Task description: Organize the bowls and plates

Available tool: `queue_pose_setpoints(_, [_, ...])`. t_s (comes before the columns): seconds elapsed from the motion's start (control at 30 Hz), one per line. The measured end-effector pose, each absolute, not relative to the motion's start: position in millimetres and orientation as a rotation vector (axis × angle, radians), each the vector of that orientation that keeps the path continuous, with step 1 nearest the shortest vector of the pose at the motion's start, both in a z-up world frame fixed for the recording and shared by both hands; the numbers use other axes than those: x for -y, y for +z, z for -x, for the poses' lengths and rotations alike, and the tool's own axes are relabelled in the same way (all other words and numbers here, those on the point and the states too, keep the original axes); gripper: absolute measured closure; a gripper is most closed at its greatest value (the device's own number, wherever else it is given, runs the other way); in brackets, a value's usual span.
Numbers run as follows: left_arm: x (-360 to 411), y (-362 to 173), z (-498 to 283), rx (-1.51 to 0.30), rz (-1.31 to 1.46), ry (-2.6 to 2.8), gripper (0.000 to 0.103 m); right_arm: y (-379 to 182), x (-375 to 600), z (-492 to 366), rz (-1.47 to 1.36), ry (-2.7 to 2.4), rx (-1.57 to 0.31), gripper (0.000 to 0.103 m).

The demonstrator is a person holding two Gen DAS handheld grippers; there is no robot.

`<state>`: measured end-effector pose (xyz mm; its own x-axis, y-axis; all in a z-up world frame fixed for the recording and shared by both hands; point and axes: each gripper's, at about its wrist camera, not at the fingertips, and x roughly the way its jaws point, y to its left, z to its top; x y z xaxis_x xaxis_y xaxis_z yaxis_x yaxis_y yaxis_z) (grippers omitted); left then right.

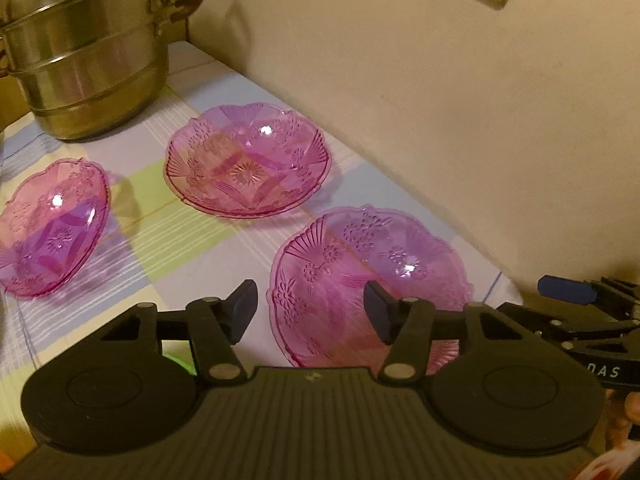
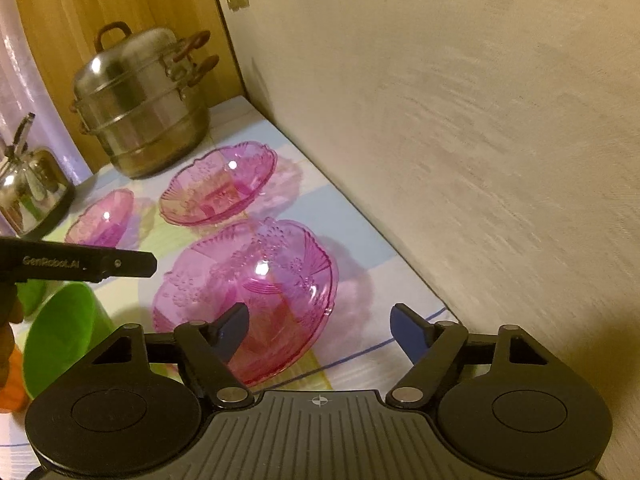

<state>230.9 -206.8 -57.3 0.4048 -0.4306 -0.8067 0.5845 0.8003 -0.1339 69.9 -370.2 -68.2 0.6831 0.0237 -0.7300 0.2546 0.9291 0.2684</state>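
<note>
Both claws apart, left claw [image 1: 311, 310] and right claw [image 2: 320, 330] straddling rim of nearest pink bowl [image 2: 256, 280] on desk [image 1: 192, 240], gripping nothing

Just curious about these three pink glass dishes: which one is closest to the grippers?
The pink dish right under both grippers, beside the wall. The other two sit farther off, toward the steel pot.

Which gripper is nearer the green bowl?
Left. The left gripper hangs just above the green bowl, at its far rim. The right gripper is further off, over the nearest pink glass bowl beside it.
</note>
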Motion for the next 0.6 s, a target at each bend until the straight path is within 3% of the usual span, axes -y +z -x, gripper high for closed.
queue_pose_setpoints(0.27, [225, -80, -251, -1.013, -0.256, -0.65, 0.066, -85, 375, -90, -0.384, -0.121, -0.838, 0.041])
queue_pose_setpoints(0.6, [232, -99, -263, -1.08, -0.322, -0.624, 0.072, -106, 376, -106, -0.421, -0.122, -0.89, 0.049])
